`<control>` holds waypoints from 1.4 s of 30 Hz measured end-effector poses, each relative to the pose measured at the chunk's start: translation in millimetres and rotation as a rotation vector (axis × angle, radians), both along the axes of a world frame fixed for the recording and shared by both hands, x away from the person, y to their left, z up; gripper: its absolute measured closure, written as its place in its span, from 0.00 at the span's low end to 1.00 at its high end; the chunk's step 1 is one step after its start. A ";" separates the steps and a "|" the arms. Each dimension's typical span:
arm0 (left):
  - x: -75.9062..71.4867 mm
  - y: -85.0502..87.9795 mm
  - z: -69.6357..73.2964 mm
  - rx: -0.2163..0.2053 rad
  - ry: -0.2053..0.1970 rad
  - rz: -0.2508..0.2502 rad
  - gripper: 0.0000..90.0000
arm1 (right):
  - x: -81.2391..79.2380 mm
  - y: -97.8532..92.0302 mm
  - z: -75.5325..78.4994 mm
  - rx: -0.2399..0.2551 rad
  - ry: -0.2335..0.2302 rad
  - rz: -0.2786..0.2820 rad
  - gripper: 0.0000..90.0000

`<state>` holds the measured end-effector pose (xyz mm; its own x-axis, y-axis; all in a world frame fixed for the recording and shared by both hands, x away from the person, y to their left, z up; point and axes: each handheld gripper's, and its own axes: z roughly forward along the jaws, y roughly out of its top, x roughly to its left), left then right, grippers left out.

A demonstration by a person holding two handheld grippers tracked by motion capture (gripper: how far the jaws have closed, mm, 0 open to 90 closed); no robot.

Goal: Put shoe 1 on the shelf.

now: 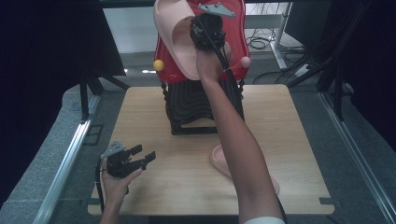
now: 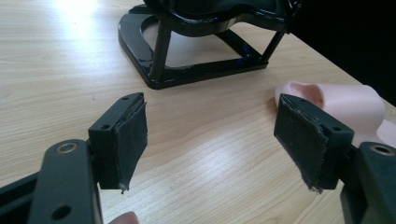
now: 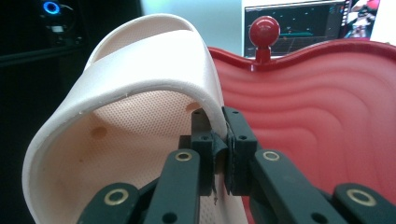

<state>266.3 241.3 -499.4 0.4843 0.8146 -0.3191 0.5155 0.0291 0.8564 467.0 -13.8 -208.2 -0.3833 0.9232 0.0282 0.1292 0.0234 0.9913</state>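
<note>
The right gripper [image 1: 201, 32] pinches the strap edge of a pink slipper [image 1: 175, 35] raised over the red tray [image 1: 236, 28], its long axis running away from the person. The left gripper [image 1: 140, 156] rests spread and empty on the wooden table [image 1: 289, 140]. A 2nd slipper [image 1: 219, 158] lies beside the black rack [image 1: 187, 105].

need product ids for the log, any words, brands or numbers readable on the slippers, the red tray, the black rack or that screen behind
No readable text on any of them.
Held pink slipper: plain, no brand.
Slipper on the table: plain.
Red tray: ribs, no label.
Black rack: unmarked.
Screen behind the tray: lines and specks too small and blurred to read.
</note>
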 end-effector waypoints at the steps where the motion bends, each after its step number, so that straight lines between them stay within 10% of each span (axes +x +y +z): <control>1: 0.3 -0.7 -0.5 0.002 0.000 -0.002 0.29 | 4.1 2.9 1.1 0.004 0.001 -0.006 0.94; 19: 4.9 3.3 -7.2 -0.008 0.029 0.002 0.29 | 52.0 26.6 -6.3 0.080 0.049 -0.151 0.93; 32: 3.9 2.7 -5.6 -0.012 0.021 0.001 0.29 | 45.3 22.9 -3.5 0.053 0.058 -0.122 0.71; 42: 4.2 0.2 -5.1 -0.001 0.021 0.001 0.29 | 21.4 -2.5 -5.2 0.030 0.067 0.004 0.66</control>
<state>270.5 241.5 -504.6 0.4767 0.8149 -0.3297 0.5331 0.0302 0.8455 488.4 -16.3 -213.5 -0.3837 0.9199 0.0815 0.1948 -0.0056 0.9808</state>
